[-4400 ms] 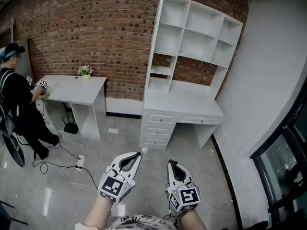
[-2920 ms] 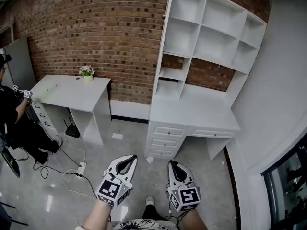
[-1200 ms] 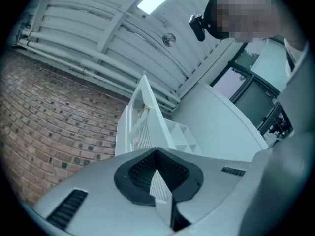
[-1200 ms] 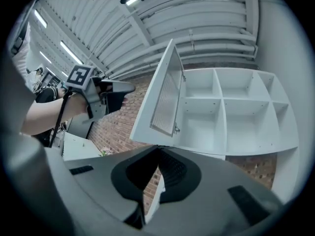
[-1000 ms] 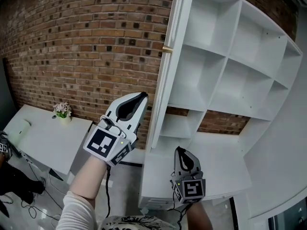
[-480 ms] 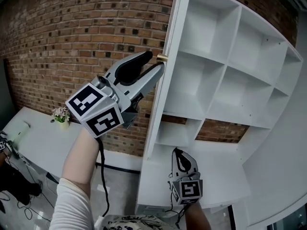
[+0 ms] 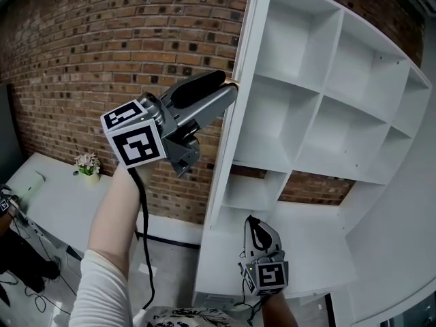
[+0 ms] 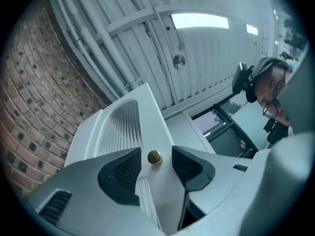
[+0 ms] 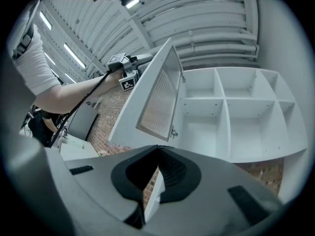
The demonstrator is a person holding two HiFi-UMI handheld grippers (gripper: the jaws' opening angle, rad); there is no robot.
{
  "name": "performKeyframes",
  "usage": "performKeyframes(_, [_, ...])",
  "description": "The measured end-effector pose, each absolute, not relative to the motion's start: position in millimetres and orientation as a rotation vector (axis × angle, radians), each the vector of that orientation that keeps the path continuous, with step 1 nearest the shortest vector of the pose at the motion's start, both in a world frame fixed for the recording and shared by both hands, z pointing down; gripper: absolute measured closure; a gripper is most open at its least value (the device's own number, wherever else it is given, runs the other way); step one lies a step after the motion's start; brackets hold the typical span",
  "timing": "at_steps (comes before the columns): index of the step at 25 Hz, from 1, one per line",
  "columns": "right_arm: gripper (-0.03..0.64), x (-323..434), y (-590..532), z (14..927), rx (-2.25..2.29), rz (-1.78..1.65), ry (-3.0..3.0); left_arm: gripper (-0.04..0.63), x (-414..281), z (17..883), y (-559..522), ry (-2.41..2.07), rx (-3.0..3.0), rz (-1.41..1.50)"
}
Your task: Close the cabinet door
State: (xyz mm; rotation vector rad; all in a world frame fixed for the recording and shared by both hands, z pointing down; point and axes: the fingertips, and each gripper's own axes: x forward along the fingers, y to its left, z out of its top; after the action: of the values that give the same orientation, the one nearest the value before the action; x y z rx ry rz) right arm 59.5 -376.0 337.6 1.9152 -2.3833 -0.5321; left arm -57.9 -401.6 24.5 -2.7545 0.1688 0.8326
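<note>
The white cabinet door point(image 7: 230, 148) stands swung out, edge-on in the head view, with a small brass knob point(image 7: 234, 82) near its edge. My left gripper point(image 7: 228, 91) is raised to that knob. In the left gripper view the knob point(image 8: 154, 157) sits between the jaws of the left gripper point(image 8: 154, 164), which are opening, and neither pad touches it. The door's ribbed glass panel point(image 8: 120, 127) shows above. My right gripper point(image 7: 256, 223) hangs low, shut and empty. The right gripper view shows the open door point(image 9: 158, 96) from below, beyond the right gripper point(image 9: 157, 154).
The white shelf unit point(image 7: 320, 114) has several empty compartments over a white desk top point(image 7: 306, 244). A brick wall point(image 7: 102, 46) is behind. A second white desk with a small flower pot point(image 7: 87, 163) stands at the left. A person's hand point(image 7: 5, 206) shows at the left edge.
My left gripper rose from waist height to the door knob, rolled over, and its jaws spread around the knob. The right gripper stayed low and shut.
</note>
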Motion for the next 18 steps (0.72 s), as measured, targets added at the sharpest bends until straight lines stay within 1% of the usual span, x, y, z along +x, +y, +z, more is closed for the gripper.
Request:
performKeyframes(2, [0.614, 60, -374, 341, 1.922, -0.527, -2.375, 0.396, -54, 25, -401, 0.042, -2.803, 0.850])
performKeyframes(4, [0.614, 61, -371, 345, 1.933, -0.523, -2.367, 0.434, -52, 25, -401, -0.048, -2.839, 0.867])
performKeyframes(6, [0.614, 63, -369, 349, 1.954, -0.515, -2.360, 0.493, -50, 24, -405, -0.087, -2.875, 0.890])
performKeyframes(12, [0.614, 68, -364, 363, 2.005, -0.471, -2.320, 0.495, -43, 25, -403, -0.119, -2.879, 0.885])
performKeyframes(18, [0.614, 84, -362, 375, 2.012, -0.441, -2.325, 0.494, -17, 26, -396, -0.135, -2.880, 0.892])
